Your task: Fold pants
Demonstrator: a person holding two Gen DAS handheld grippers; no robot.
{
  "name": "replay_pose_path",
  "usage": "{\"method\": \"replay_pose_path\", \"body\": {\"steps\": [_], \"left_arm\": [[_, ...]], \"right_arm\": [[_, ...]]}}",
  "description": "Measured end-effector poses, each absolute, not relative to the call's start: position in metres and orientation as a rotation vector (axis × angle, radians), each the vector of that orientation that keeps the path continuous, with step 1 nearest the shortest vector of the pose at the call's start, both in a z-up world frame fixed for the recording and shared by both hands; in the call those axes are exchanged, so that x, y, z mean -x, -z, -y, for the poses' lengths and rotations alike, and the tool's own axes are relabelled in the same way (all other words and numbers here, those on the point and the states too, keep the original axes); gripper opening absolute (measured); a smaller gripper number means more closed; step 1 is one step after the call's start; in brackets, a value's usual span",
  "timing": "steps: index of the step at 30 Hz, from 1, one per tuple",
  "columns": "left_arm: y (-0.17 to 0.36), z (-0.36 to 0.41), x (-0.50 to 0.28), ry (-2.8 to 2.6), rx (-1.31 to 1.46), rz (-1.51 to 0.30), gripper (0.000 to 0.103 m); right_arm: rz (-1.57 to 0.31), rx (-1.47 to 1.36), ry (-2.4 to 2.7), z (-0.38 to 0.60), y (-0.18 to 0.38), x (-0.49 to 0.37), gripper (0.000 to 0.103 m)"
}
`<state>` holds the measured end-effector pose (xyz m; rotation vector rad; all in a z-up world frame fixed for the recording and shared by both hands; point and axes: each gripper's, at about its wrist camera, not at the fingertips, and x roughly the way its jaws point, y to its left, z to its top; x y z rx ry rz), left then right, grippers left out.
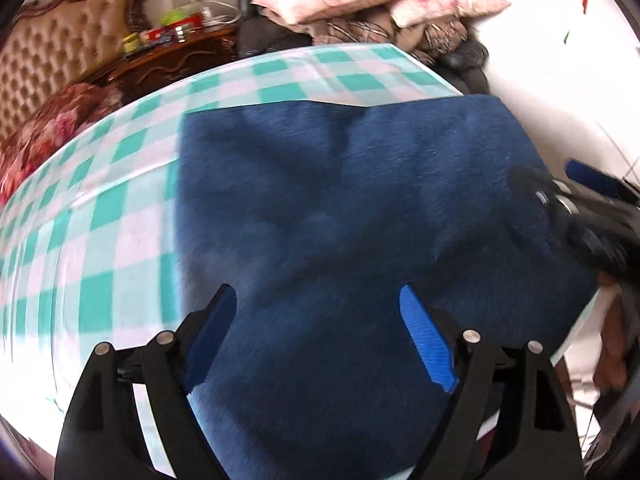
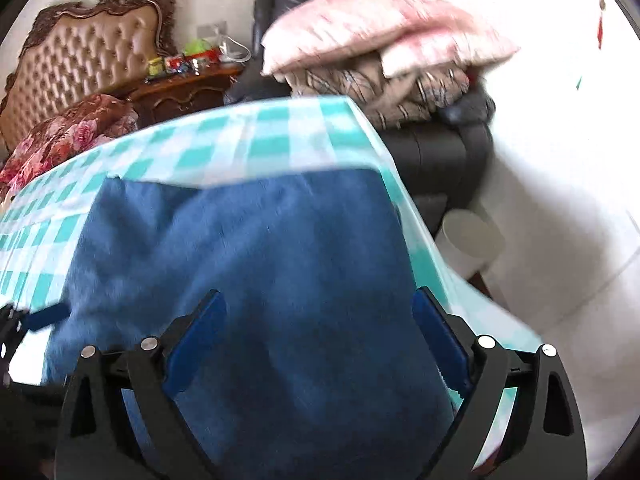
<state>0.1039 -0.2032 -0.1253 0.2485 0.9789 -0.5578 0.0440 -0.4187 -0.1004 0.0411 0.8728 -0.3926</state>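
At the far left stands a tufted headboard (image 1: 56, 40) with a carved dark frame, and a flowered red cushion (image 1: 48, 128) lies below it. Next comes a dark wooden nightstand (image 1: 168, 56) cluttered with small bright items I cannot make out.

Spread before me is the table's green-and-white checked cloth (image 1: 100, 208), and on it lie the blue pants (image 1: 340, 200), folded into a broad, thick block that reaches toward the cloth's right edge.

My left gripper (image 1: 318, 312) hangs over the near part of the pants with its blue pads spread wide. Nothing is pinched between them; the fabric lies underneath, and I cannot tell whether the tips touch it.

My right gripper (image 2: 318, 320) stands just as wide over the same blue fabric, nearer the right edge of the cloth, with nothing caught in it. From the left camera it shows as a blurred black shape at the pants' right side.

Beyond the table, a pink pillow (image 2: 380, 24) tops a pile of striped bedding (image 2: 400, 80) on a black chair (image 2: 440, 152). A pale round bin (image 2: 472, 240) stands on the white floor at the right.
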Motion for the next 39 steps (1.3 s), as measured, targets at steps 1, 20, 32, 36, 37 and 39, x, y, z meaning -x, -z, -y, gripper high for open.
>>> {"method": "replay_pose_path", "body": {"steps": [1,20,32,36,37,39], "left_arm": [[0.123,0.197,-0.101,0.555,-0.240,-0.977,0.084],[0.075,0.172,-0.053,0.546,-0.201,-0.891,0.101],[0.056,0.165,-0.042,0.546,-0.188,-0.863,0.101],[0.055,0.164,-0.041,0.548,-0.187,-0.861,0.101],[0.055,0.164,-0.040,0.549,-0.185,-0.862,0.101],[0.055,0.165,-0.041,0.550,-0.189,-0.863,0.101]], "right_arm": [[-0.920,0.003,0.422,0.420,0.108,-0.052,0.089],[-0.904,-0.047,0.456,0.393,0.071,0.038,0.089],[-0.878,-0.060,0.455,0.391,0.058,0.059,0.089],[-0.879,-0.069,0.449,0.392,0.059,0.060,0.089],[-0.880,-0.073,0.447,0.393,0.059,0.060,0.089],[-0.880,-0.076,0.447,0.393,0.059,0.060,0.089]]}}
